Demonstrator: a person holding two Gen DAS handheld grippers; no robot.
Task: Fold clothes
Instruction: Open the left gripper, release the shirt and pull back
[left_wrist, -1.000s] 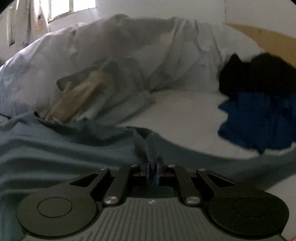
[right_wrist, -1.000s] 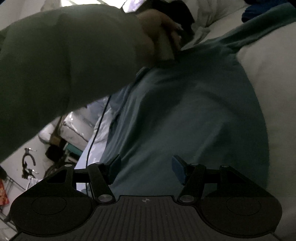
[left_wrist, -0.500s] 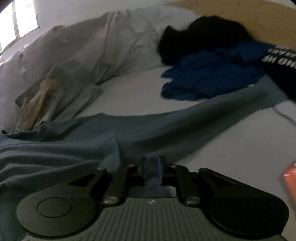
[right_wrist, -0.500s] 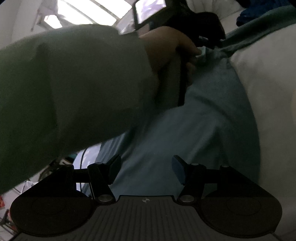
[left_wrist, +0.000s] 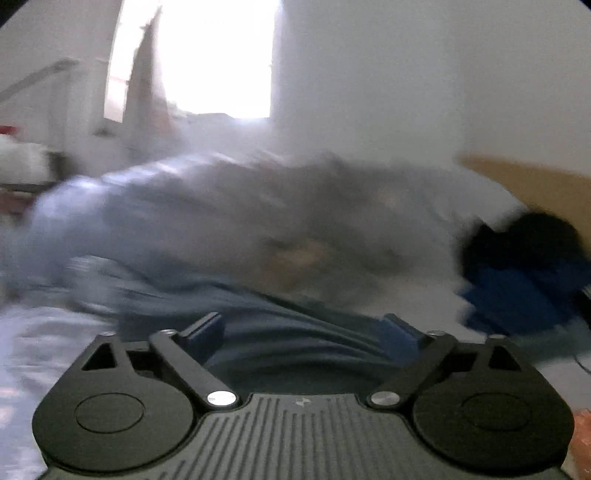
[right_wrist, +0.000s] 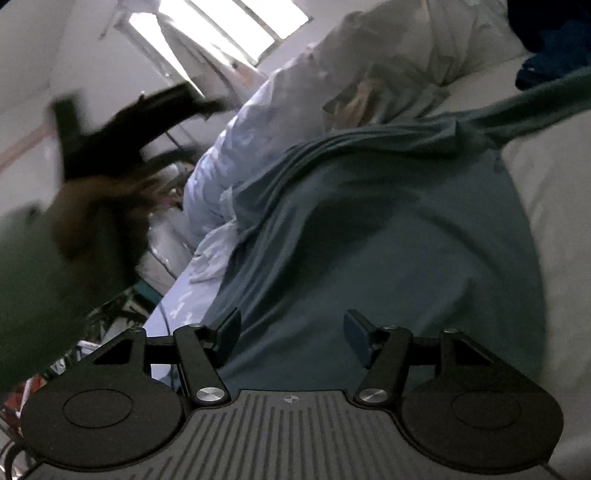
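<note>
left tool (left_wrist: 301, 328): I see its jaws opening, already spread wide; teal cloth shows in the gap below them, but the pads press on nothing. The view is heavily smeared.
left hand (right_wrist: 85, 206): from my right camera it is a blurred shape up at the left edge, out past the side of the bed, gripping the dark tool body, with a green sleeve (right_wrist: 26, 280) below it.
right tool (right_wrist: 291, 336): jaws about halfway apart, holding nothing. It hangs low over the shirt, tilted a little downward, the view rolled so the bed slopes.
shirt (right_wrist: 369, 229): teal, lying spread on the bed right under and ahead of my right tool. Its far edge is bunched into folds, and one sleeve runs out toward the upper right.
bed (right_wrist: 554, 192): pale sheet, bare to the right of the shirt.
quilt (right_wrist: 258, 122): light blue-white, heaped along the far left of the bed beyond the shirt.
blue cloth (left_wrist: 517, 291): crumpled at the far right, with a black cloth (left_wrist: 524, 236) touching it behind.
window (left_wrist: 207, 55): bright, farthest back.
</note>
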